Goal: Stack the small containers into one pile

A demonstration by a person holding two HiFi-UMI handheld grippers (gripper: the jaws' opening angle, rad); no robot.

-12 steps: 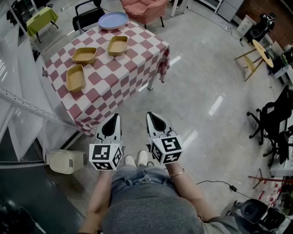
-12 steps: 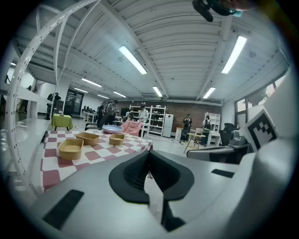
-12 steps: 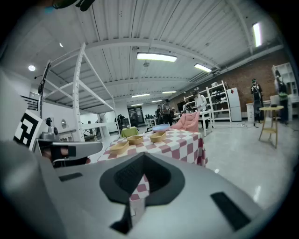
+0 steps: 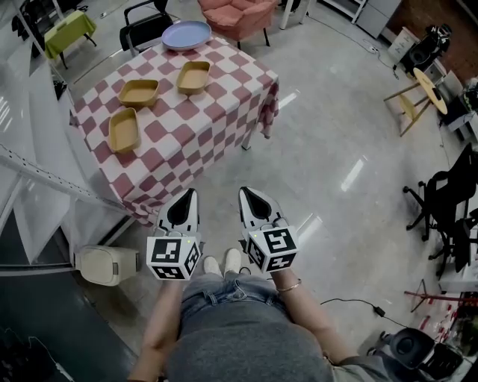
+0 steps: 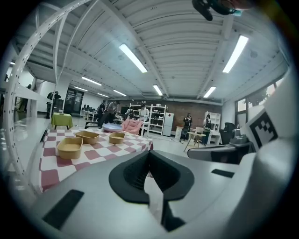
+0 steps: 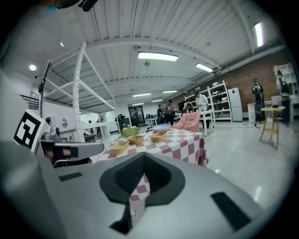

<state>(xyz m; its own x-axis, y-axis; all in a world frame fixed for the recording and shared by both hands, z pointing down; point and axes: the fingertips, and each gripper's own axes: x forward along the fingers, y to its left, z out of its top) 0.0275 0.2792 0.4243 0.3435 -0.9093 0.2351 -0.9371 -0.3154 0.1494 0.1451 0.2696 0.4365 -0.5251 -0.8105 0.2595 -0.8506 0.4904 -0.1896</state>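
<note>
Three tan small containers stand apart on the red-and-white checked table (image 4: 216, 119): one near the left edge (image 4: 123, 128), one further back (image 4: 139, 92), one at the right (image 4: 193, 75). The left gripper view shows them too (image 5: 70, 146) (image 5: 88, 137) (image 5: 116, 137), as does the right gripper view (image 6: 119, 146) (image 6: 135, 139) (image 6: 158, 136). My left gripper (image 4: 191, 192) and right gripper (image 4: 243, 187) are held side by side at my waist, well short of the table. Both are shut with nothing between the jaws.
A blue plate (image 4: 186, 33) lies at the table's far end. A pink armchair (image 4: 237, 13) and a black chair (image 4: 142, 22) stand behind it. A white rack frame (image 4: 45, 175) and a beige bin (image 4: 107, 262) are at my left, a wooden stool (image 4: 414, 89) far right.
Almost nothing. The head view has shifted slightly, so the table sits a touch to the right. Both grippers stay where they were, still shut.
</note>
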